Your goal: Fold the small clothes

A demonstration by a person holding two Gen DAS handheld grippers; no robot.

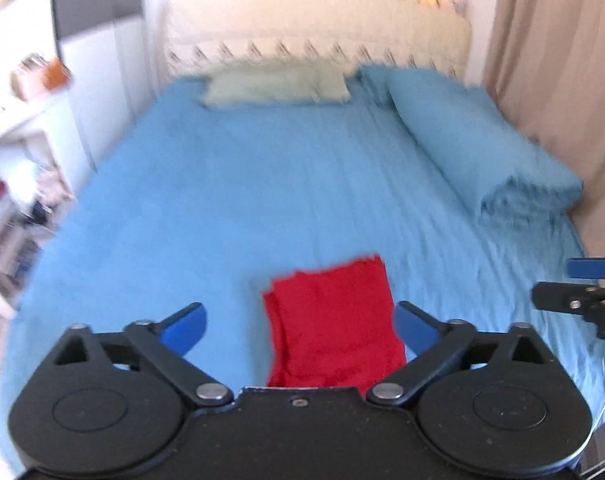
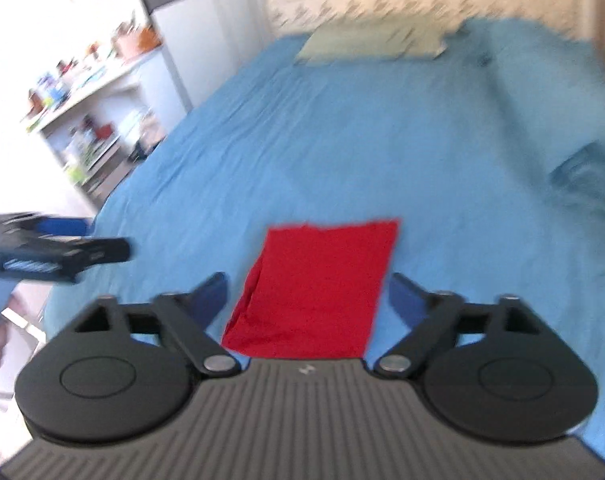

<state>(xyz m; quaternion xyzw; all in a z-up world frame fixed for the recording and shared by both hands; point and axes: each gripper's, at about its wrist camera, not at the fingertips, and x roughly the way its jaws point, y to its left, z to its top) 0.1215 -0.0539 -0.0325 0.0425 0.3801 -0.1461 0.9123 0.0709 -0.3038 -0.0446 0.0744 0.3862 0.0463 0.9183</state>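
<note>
A small red garment (image 1: 334,324) lies folded into a rectangle on the blue bed sheet (image 1: 242,184), near the front edge. My left gripper (image 1: 300,322) hangs above it, open and empty, its blue fingers wide on either side of the cloth. In the right wrist view the same red garment (image 2: 318,284) lies flat between the fingers of my right gripper (image 2: 308,294), which is open and empty too. The right gripper shows at the right edge of the left wrist view (image 1: 578,284); the left gripper shows at the left edge of the right wrist view (image 2: 54,254).
A pale pillow (image 1: 276,88) and a folded blue duvet (image 1: 482,148) lie at the head and right side of the bed. A padded headboard (image 1: 322,36) stands behind. White shelves with clutter (image 2: 90,120) stand left of the bed, a beige curtain (image 1: 558,60) on the right.
</note>
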